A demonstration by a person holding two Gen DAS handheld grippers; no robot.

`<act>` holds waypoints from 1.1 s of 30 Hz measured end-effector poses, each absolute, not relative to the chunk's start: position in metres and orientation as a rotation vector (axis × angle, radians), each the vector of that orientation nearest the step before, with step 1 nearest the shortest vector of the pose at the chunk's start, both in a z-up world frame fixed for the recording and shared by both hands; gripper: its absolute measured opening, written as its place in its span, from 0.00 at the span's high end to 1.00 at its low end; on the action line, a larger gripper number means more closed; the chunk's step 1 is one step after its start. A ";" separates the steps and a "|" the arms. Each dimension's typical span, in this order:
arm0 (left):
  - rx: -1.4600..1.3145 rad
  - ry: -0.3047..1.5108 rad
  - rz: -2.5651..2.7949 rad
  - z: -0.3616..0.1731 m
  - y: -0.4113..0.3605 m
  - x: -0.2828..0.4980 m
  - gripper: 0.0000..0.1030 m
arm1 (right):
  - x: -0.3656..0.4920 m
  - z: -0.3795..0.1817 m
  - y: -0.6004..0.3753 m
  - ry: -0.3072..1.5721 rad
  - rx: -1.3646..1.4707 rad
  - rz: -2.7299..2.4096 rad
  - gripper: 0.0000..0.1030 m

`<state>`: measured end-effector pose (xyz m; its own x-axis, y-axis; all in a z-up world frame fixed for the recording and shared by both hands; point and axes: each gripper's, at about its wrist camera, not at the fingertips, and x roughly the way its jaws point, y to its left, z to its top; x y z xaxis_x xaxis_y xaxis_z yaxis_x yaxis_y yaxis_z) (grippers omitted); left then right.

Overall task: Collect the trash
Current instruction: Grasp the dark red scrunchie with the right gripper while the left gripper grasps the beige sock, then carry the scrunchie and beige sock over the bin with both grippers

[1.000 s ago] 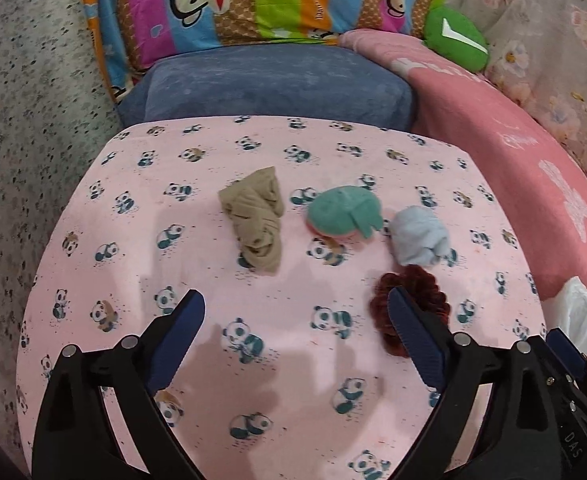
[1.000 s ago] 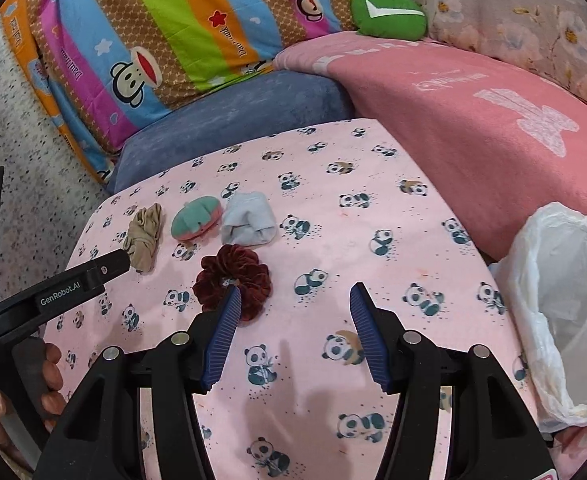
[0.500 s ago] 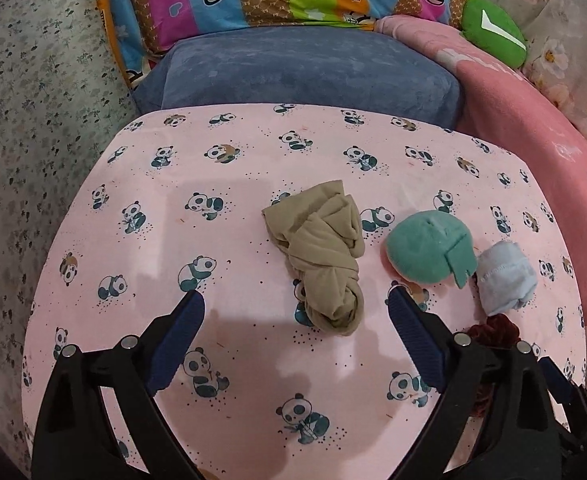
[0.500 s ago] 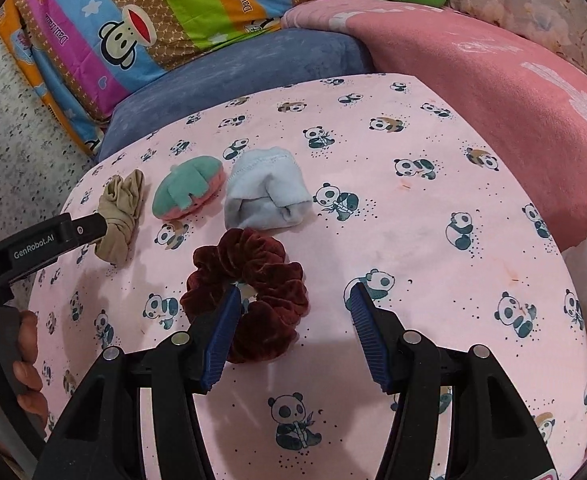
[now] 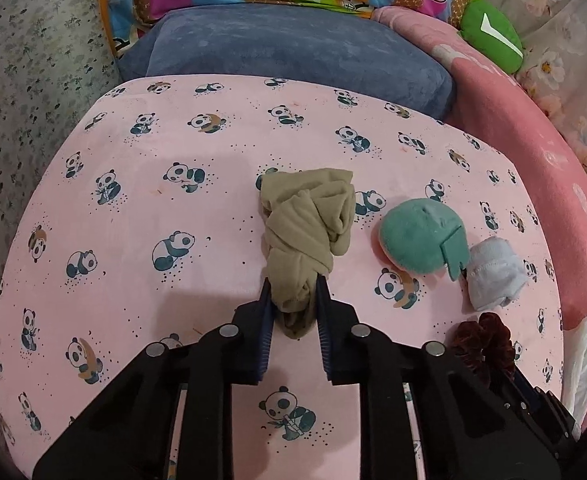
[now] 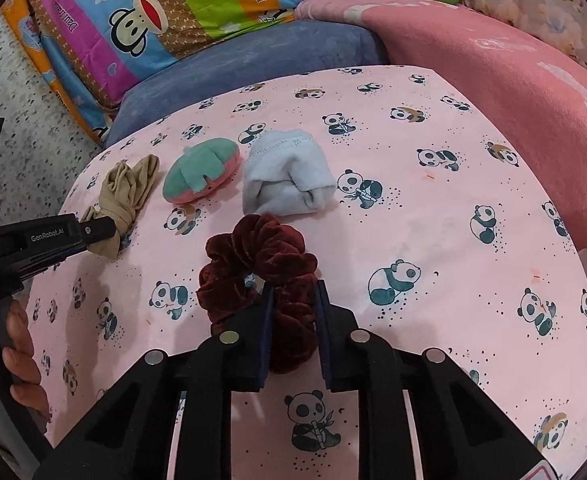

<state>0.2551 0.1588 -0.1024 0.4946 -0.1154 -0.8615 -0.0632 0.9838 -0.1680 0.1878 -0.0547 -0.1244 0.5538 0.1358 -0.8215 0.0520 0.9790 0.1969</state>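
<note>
Trash here means four soft things lying in a row on the pink panda sheet (image 5: 141,248) of a bed. Both grabs are happening at once, so the step in hand is the pick-up.

The left gripper (image 5: 293,304) is closing, and its blue fingers (image 5: 265,312) already pinch the near end of the tan knotted stocking (image 5: 309,232). Most of the stocking stretches away past the fingertips, flat on the sheet.

The right gripper (image 6: 292,308) is closing too. Its fingers (image 6: 267,320) squeeze one side of the dark red scrunchie (image 6: 261,268), and the rest of the ring puffs out to the left of them. In the right view a person's hand (image 6: 19,360) shows low at the left edge, holding the other tool.

Just past the scrunchie lies the pale blue folded cloth (image 6: 289,176). The green and pink plush toy (image 6: 201,172) sits left of that cloth, between it and the stocking. Nothing touches these two yet.

A white plastic bag (image 5: 581,364) peeks in at the far right of the left view, beside the bed.

I think the next move needs both pinches held tight, then a slow lift, since the stocking is long and floppy and could slip. Then both things should go over to the bag, which is probably where the trash belongs.
</note>
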 end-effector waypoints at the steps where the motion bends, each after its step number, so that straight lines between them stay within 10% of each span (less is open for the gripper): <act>1: -0.189 1.051 -0.033 -0.099 0.159 0.253 0.82 | 0.185 -0.120 -0.055 0.975 0.214 0.056 0.83; 33: 0.026 0.921 -0.540 0.011 -0.098 0.129 0.83 | 0.037 -0.013 -0.276 0.623 0.463 -0.250 0.84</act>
